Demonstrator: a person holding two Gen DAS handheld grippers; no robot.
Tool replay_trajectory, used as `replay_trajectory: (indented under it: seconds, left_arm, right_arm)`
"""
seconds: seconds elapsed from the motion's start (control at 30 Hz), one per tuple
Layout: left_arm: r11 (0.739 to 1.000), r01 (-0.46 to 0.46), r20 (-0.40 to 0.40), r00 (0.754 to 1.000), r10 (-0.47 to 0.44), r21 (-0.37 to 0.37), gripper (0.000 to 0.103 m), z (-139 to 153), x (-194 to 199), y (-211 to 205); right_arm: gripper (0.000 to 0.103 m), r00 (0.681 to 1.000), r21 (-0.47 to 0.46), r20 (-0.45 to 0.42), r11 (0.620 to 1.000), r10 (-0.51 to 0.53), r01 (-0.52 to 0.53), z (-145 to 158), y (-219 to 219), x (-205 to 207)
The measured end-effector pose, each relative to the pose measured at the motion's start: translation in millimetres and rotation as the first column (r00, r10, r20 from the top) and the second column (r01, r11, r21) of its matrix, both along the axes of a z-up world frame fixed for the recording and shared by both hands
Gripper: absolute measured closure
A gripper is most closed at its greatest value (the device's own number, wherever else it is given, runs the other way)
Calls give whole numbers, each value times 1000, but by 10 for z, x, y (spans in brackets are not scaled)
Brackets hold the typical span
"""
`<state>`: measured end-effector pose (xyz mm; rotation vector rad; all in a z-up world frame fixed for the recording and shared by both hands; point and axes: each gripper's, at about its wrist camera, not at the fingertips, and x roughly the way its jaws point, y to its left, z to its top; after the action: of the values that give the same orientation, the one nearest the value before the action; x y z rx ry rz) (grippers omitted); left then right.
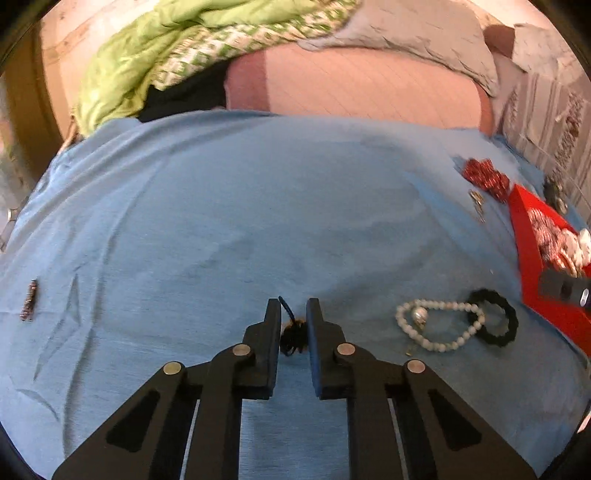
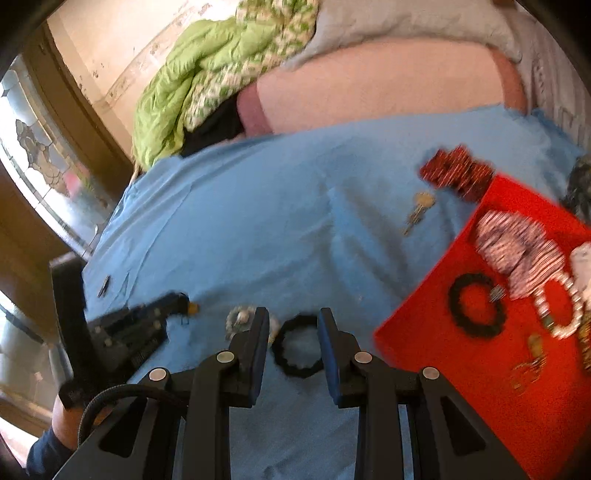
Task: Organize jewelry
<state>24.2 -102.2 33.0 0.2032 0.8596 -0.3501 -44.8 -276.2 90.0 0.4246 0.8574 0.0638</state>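
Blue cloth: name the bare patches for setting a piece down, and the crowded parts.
Free: the broad middle of the blue cloth, between the pink mattress and the left gripper. Crowded: near the red tray, with pearl bracelet, black bracelet, red beads.

A sheet (image 1: 221, 221) covers the bed, with a crumpled quilt (image 1: 147, 55) and pillow (image 1: 406, 33) behind it. On the sheet, left wrist view: a tasselled earring (image 1: 291, 334) between the left hand-held gripper (image 1: 293, 314) fingers, a bead necklace (image 1: 439, 325) to its right, overlapping a scrunchie (image 1: 493, 321), a small clip (image 1: 29, 301) far left. The tray (image 2: 424, 332) lies right; on it a second scrunchie (image 2: 476, 310) and bead bracelet (image 2: 561, 310), keys (image 2: 419, 210) and beaded bangles (image 2: 458, 173) on the sheet behind it.
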Motion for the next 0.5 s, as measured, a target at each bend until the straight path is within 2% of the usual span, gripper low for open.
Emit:
replay_trajectory:
  seconds: [0.17, 0.4, 0.5]
  left_arm:
    - [999, -25, 10, 1000, 25, -35, 90, 89, 31, 164]
    - [981, -84, -25, 996, 81, -176, 90, 234, 135, 514]
    - [978, -93, -31, 996, 89, -185, 90, 249, 156, 590]
  right_arm:
    - [73, 996, 6, -89, 1000, -5, 5, -191, 34, 27]
    - [73, 985, -31, -160, 998, -57, 53, -355, -34, 79]
    - [73, 980, -16, -187, 998, -64, 62, -436, -28, 145]
